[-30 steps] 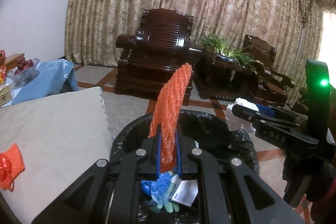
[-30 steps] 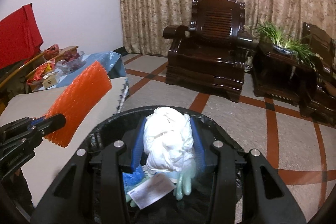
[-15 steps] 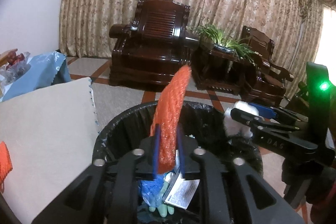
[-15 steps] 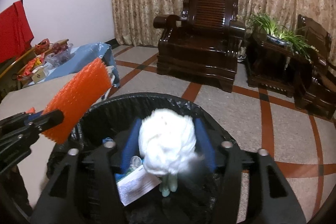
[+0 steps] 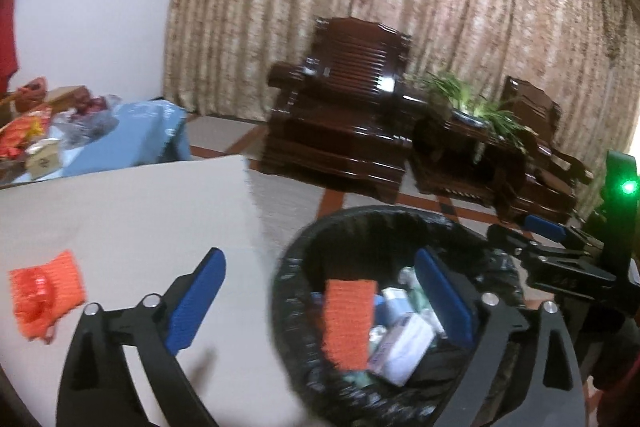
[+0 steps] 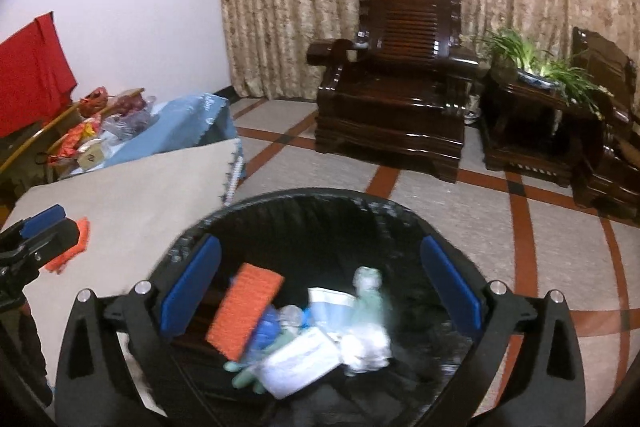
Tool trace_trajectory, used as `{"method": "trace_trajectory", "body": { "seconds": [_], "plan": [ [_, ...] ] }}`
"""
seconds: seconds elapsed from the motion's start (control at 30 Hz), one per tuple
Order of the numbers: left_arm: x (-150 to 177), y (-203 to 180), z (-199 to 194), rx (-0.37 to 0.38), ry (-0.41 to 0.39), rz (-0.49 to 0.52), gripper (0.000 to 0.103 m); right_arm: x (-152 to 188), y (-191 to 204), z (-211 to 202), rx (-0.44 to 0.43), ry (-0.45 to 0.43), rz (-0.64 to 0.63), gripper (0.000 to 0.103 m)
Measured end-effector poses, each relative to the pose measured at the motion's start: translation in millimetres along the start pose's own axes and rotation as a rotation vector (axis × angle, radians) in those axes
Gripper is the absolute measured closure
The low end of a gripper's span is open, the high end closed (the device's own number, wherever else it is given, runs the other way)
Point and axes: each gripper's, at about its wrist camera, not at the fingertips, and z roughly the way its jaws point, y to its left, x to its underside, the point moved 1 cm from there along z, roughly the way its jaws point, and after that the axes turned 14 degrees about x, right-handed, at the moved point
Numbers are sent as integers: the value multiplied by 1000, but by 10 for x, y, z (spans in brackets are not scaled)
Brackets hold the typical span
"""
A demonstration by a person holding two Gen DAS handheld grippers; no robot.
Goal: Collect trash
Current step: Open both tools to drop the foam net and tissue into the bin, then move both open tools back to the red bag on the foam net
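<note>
A black-lined trash bin (image 5: pixel 298 259) (image 6: pixel 304 199) stands beside the table. An orange foam net (image 5: pixel 348 323) (image 6: pixel 244 311) lies inside it among blue, white and green trash, with a white tissue wad (image 6: pixel 366 345) next to it. My left gripper (image 5: pixel 320 301) is open and empty over the bin's left rim. My right gripper (image 6: pixel 320 291) is open and empty above the bin. A second orange net (image 5: pixel 46 293) (image 6: pixel 70 247) lies on the beige table (image 5: pixel 120 219) (image 6: pixel 132 195) to the left.
A blue-clothed side table with bags and a box (image 6: pixel 160 131) stands at back left. Dark wooden armchairs (image 6: pixel 400 83), a plant stand (image 6: pixel 532 115) and curtains fill the back. The tiled floor (image 6: pixel 520 227) lies right of the bin.
Both grippers opened. The orange net dropped from the left gripper and the white tissue wad from the right into the bin. The left gripper swung left toward the table.
</note>
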Motion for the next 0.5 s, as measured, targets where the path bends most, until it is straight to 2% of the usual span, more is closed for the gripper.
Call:
{"method": "trace_trajectory", "body": {
  "seconds": [0.5],
  "plan": [
    [186, 947, -946, -233, -66, -114, 6, -152, 1256, -199, -179, -28, -134, 5]
  ]
}}
